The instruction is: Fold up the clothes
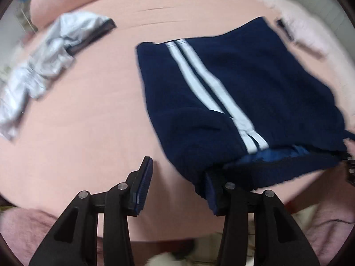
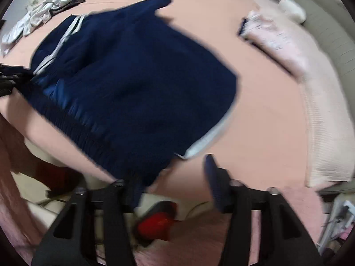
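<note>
Left wrist view: my left gripper [image 1: 178, 177] points steeply down at the near edge of the bed [image 1: 88, 115], whose sheet is pink. The navy shorts [image 1: 255, 84] lie folded on it, two white stripes [image 1: 199, 82] running down the top layer, with the waistband end towards me. My fingers stand about half open. The left pad hangs over bare sheet; the right finger [image 1: 210, 186] sits at the shorts' near corner, where cloth laps over it, but nothing is pinched between the two. Far off to the left lies a crumpled grey-white garment [image 1: 37, 66], well apart from the shorts.

Right wrist view: my right gripper [image 2: 173, 179] is likewise spread a little past half, gripping nothing. Its left finger [image 2: 135, 195] is partly hidden under the shorts' dark near corner; the right one stands clear over the sheet, just beside the white-trimmed hem. The picture is blurred, so I cannot tell whether the cloth merely drapes on the pad or has slipped off it. A folded pale pink blanket [image 2: 310, 102] lies along the bed's right side.

I judge this as the letting-go after a fold: the shorts are laid down and both corners are freed. Next I should draw both grippers back without dragging the cloth, then either fold the shorts again or reach for the grey-white garment.
</note>
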### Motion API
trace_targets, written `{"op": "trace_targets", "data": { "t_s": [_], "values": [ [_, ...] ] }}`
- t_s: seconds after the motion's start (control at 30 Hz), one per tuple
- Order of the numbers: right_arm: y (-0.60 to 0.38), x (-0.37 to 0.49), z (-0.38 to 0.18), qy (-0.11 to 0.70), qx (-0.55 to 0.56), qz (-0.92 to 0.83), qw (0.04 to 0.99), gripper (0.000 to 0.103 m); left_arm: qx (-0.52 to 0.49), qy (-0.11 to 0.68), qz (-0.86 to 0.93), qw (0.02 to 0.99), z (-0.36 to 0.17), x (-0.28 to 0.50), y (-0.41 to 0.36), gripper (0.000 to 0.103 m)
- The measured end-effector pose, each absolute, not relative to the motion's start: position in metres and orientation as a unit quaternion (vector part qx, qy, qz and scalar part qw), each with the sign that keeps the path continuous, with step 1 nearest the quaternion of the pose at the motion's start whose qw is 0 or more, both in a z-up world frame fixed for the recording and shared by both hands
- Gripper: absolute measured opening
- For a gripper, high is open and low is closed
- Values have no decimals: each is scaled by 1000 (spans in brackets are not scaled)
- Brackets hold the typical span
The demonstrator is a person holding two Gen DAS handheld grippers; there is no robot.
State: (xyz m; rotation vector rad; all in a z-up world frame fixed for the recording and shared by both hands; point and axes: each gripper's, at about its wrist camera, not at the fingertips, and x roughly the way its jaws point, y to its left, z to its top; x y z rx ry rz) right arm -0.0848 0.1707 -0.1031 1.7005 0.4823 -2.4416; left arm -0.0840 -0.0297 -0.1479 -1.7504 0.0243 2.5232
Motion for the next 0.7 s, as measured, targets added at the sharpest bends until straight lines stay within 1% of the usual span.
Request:
{"op": "trace_targets", "data": {
  "t_s": [0.1,0.2,0.23,0.27,0.3,0.33,0.37,0.4,0.43,0.47,0.5,0.57,0.63,0.67,0.7],
  "values": [
    [171,-83,-86,131,544,-825,82,61,-562,55,824,47,-148,-86,-5,46],
    [152,-89,-96,160,546,-817,90,60,-554,105,824,52,-148,-88,21,46],
    [146,-91,-100,170,547,-814,93,60,-552,105,826,48,-151,-88,22,46],
    [143,-92,-103,176,548,-813,93,58,-550,106,827,44,-153,-88,23,44],
    [145,-91,-105,178,547,-813,86,57,-544,101,833,36,-150,-88,20,30],
    [147,-89,-107,179,547,-814,80,57,-536,95,838,28,-147,-87,16,24],
    [149,-88,-110,181,547,-814,73,57,-527,87,845,27,-138,-85,11,24],
    [151,-87,-112,182,547,-814,67,58,-514,61,855,32,-125,-81,1,26],
    [154,-86,-113,179,548,-815,60,62,-508,46,860,30,-121,-80,-5,26],
    [160,-85,-110,166,551,-816,53,63,-512,33,858,19,-119,-78,-12,27],
    [166,-84,-108,153,553,-818,45,63,-516,22,856,7,-117,-77,-18,34],
    [176,-83,-106,128,561,-817,30,63,-547,27,837,-10,-131,-80,-20,46],
    [184,-88,-112,105,582,-806,13,63,-555,35,831,-10,-139,-80,-14,46],
    [184,-89,-115,101,586,-804,15,60,-549,38,835,-2,-139,-78,-9,46],
    [183,-89,-115,98,589,-802,26,45,-544,40,838,6,-140,-77,-4,43]
  ]
}}
